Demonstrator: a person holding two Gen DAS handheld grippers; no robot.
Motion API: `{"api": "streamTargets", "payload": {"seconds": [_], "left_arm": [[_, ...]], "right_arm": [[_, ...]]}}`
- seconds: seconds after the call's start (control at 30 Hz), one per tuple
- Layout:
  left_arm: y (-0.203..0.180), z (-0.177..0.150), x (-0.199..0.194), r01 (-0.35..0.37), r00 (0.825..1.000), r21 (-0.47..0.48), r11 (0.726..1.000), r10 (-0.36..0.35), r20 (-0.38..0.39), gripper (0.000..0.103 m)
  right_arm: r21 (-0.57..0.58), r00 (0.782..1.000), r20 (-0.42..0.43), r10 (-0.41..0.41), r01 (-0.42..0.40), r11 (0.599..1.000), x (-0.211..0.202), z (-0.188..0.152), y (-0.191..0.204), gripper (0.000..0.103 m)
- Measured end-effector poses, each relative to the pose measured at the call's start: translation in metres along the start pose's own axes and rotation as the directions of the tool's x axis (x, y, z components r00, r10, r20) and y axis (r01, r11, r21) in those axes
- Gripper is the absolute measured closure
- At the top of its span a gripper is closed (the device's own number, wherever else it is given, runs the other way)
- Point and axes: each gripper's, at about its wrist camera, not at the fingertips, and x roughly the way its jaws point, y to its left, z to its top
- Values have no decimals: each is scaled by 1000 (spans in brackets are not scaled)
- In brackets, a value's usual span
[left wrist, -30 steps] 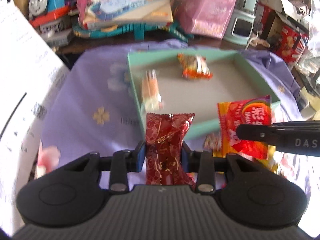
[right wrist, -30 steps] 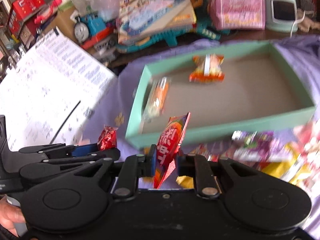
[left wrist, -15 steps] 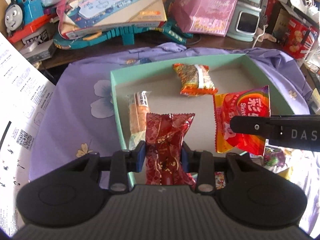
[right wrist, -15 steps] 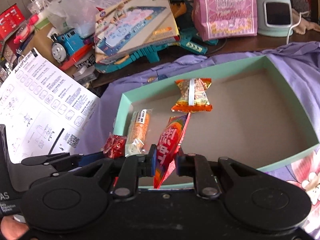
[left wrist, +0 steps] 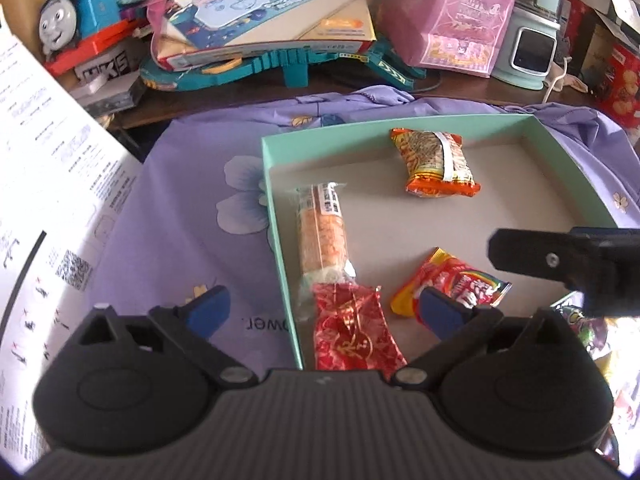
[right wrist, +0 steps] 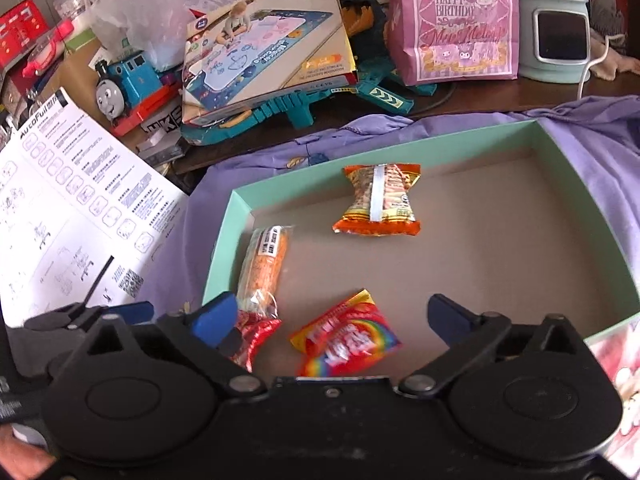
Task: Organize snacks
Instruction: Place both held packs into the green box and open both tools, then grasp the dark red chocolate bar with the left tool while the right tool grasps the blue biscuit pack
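Observation:
A mint-green box lies on a purple floral cloth. Inside it are an orange snack pack, a long clear-wrapped orange bar, a dark red foil packet and a red rainbow candy bag. My left gripper hangs over the box's near left corner, its jaws opening wide, the red packet lying loose below. My right gripper is likewise opening, the candy bag lying free on the box floor beneath it.
White instruction sheets lie left of the cloth. Behind the box stand a blue toy train, a teal toy with a picture box on top, a pink gift bag and a pale device. More snacks show at the right edge.
Both grippers went from shut to wide apart. The red foil packet and the candy bag dropped out of them onto the box floor. Earlier both hands moved forward over the box.

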Motion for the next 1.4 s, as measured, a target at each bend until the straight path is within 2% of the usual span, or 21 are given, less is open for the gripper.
{"api": "streamTargets", "payload": {"seconds": [0.4,0.7,0.83,1.0,1.23,1.4], "left_arm": [[2,-17,-25,-14,1000,0,1000,14,-3,0],[5,-54,-37,-14,999,4,1000,14,-38,0],[8,-76,-36,-21,998,17,1000,22,-66,0],[18,-102,-31,-29,994,4,1000,29,-103,0],[31,-129,-27,-29,990,-21,999,26,-136,0],[37,-134,-22,-31,988,-48,998,24,-151,0]], "right_arm": [[-45,1000,27,-11,12,999,-37,-22,5,0],[-81,1000,14,1,0,997,-58,-64,8,0],[-116,1000,-10,1,-2,993,-61,-89,11,0],[-146,996,-85,10,-22,989,-56,-123,20,0],[-203,986,-167,23,-58,977,-46,-160,38,25],[-253,981,-191,13,-62,965,-38,-171,49,35]]}}
